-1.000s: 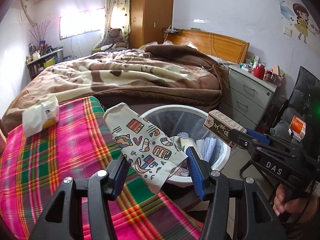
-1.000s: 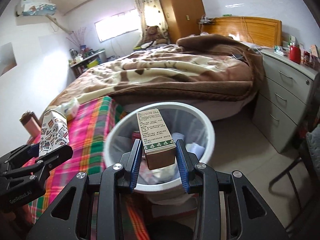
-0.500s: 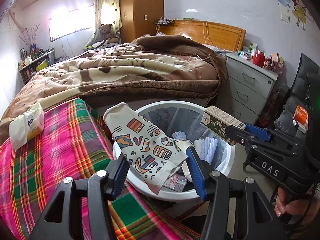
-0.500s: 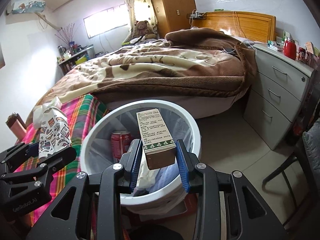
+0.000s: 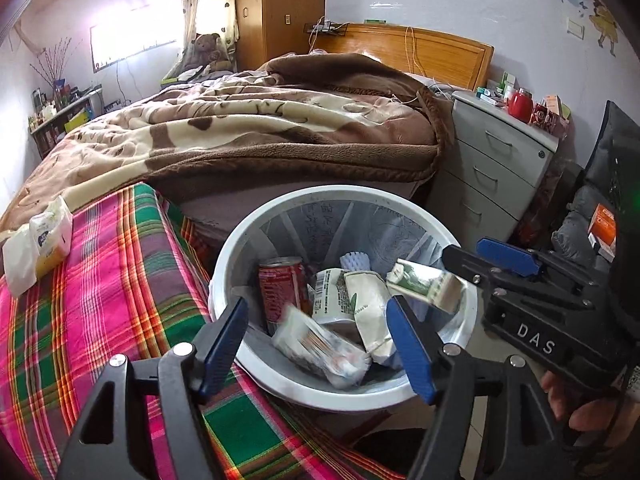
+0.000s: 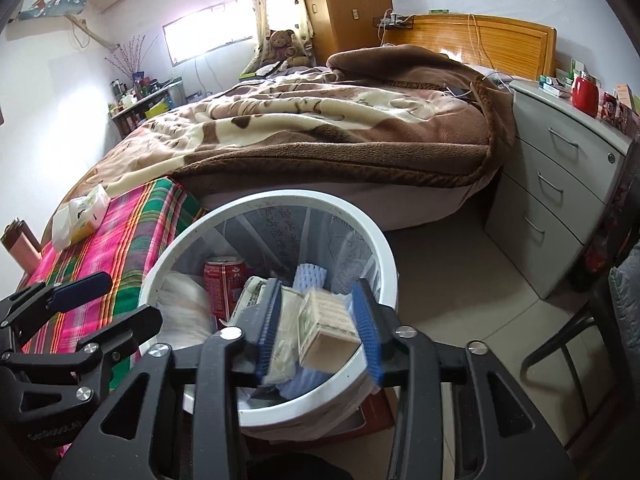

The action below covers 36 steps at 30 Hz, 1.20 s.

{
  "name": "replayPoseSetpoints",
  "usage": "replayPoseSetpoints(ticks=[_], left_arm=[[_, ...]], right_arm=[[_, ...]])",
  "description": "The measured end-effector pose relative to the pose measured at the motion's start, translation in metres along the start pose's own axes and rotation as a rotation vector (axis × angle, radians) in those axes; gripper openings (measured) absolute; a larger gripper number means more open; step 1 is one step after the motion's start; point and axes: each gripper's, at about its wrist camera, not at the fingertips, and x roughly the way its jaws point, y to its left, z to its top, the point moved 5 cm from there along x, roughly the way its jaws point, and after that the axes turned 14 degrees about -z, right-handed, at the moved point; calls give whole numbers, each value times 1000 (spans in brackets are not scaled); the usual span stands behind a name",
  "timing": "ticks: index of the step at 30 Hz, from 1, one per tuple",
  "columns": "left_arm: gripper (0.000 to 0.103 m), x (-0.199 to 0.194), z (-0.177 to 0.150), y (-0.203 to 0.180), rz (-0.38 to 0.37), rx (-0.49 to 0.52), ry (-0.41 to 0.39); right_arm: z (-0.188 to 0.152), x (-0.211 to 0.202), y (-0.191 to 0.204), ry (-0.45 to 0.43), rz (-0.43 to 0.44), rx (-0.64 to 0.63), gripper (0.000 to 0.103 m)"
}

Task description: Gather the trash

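Releasing over the bin [image 5: 224,264]: both grippers' jaws are opening, so pouch [image 5: 320,346] and box [image 6: 328,332] drop inside, neither gripped.

The trash bin [image 5: 224,280] mouth lies open from above; a red can [image 5: 282,286], wrappers and a small box [image 6: 326,330] crowd inside. The bed [image 5: 280,128] blocks behind, the plaid-covered surface [image 5: 100,280] flanks its left rim.

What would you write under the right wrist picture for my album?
Right gripper opening, a small carton dropping toward the white trash bin beside the bed.
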Motion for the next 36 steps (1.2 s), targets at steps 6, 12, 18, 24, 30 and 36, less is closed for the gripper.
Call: replayPoseSetpoints(ticks=[6, 12, 18, 24, 30, 36], left_arm=[[77, -8, -4, 2, 16, -13, -6], [77, -29, -12, 4, 68, -29, -46], [77, -59, -29, 6, 109, -51, -96], [77, -92, -52, 10, 149, -71, -148], [78, -118, -73, 19, 191, -128, -192], [78, -136, -91, 23, 263, -142, -215]], right_arm=[[0, -7, 0, -13, 6, 10, 55], [-5, -22, 5, -31, 24, 7, 55], [-18, -47, 19, -76, 57, -16, 55], [-29, -69, 30, -116, 77, -22, 60], [-42, -87, 39, -149, 97, -33, 61], [-52, -96, 49, -163, 126, -46, 61]])
